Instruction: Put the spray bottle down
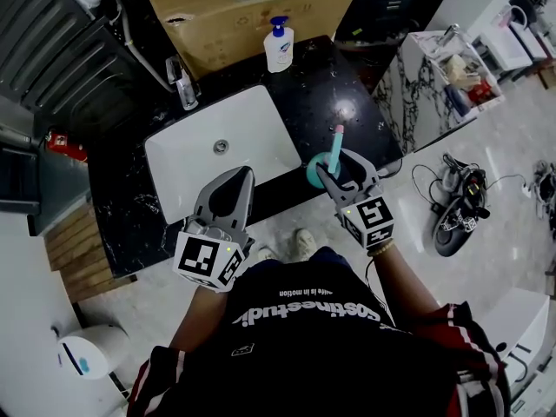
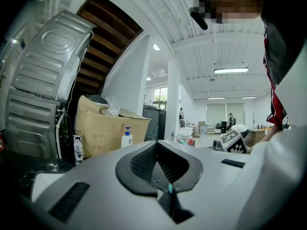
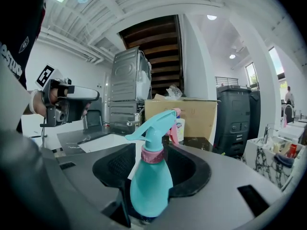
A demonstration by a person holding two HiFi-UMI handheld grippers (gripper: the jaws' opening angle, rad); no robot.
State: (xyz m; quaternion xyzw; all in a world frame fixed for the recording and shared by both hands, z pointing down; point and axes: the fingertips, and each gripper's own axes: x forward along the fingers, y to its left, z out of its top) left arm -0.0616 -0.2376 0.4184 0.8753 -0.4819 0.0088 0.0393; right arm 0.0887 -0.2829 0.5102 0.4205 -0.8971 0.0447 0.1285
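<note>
A teal spray bottle (image 1: 334, 152) with a pink collar stands upright between the fingers of my right gripper (image 1: 338, 165), at the front edge of the black counter (image 1: 347, 76), right of the sink. In the right gripper view the spray bottle (image 3: 151, 176) fills the gap of the right gripper (image 3: 147, 198); the jaws stand wide around its body and look open, not pressing. Whether its base rests on the counter is hidden. My left gripper (image 1: 242, 176) hovers over the sink's front rim, shut and empty. In its own view the left gripper (image 2: 168, 189) shows its tips meeting.
A white sink (image 1: 261, 137) with a chrome tap (image 1: 182, 81) is set into the counter. Behind it are a soap pump bottle (image 1: 279, 46) and a cardboard box (image 1: 234, 16). A marbled side table (image 1: 417, 85) with clutter stands right; cables (image 1: 456, 202) lie on the floor.
</note>
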